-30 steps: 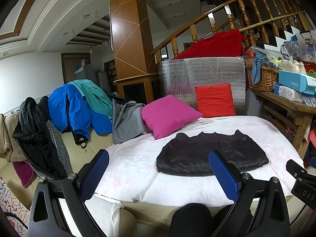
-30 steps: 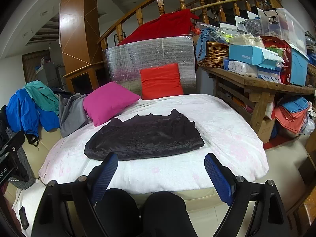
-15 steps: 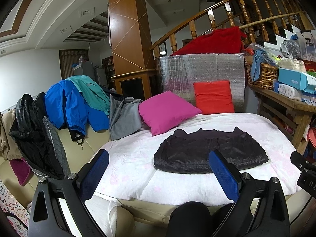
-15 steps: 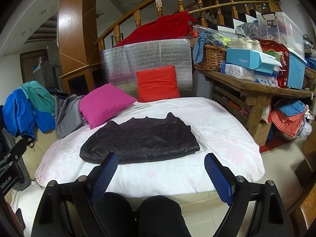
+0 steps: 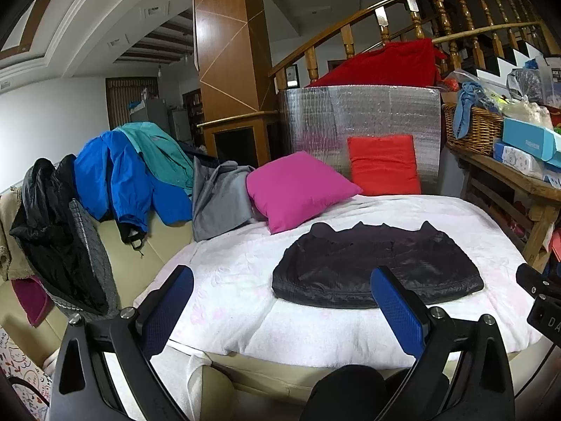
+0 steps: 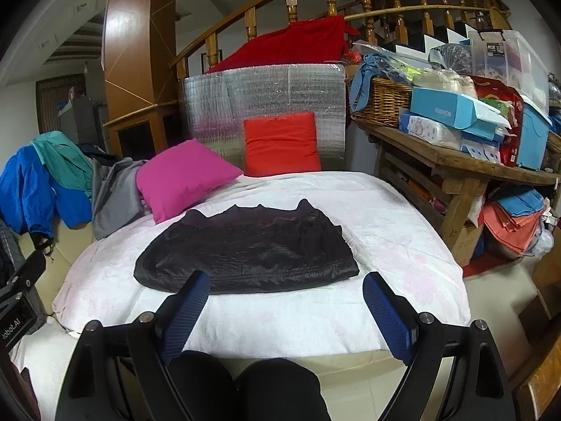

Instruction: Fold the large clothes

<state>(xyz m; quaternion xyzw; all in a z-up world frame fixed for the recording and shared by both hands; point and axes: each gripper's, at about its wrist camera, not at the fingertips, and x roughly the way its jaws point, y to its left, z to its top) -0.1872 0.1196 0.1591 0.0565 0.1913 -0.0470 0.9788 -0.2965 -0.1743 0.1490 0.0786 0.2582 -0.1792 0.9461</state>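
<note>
Both the left gripper (image 5: 280, 308) and right gripper (image 6: 285, 312) hover with fingers released and empty, short of the dark jacket (image 6: 245, 249), which lies folded flat mid-bed on the white quilt (image 6: 385, 231); beyond it, left of the pink cushion (image 5: 298, 189), several jackets (image 5: 115, 179) apparently await folding

A folded jacket (image 6: 245, 249) is laid flat near the middle of the bed (image 6: 403, 245), toward its front edge. Two pillows (image 6: 182, 179) are placed behind it, one propped at the left, the other (image 6: 282, 144) stood against a padded panel (image 6: 263, 98) at the head. Garments (image 5: 129, 175) are draped over a sofa back at the left. A desk (image 6: 455, 158) stands at the right, with a basket (image 6: 382, 101) and boxes (image 6: 452, 112) on it.
</note>
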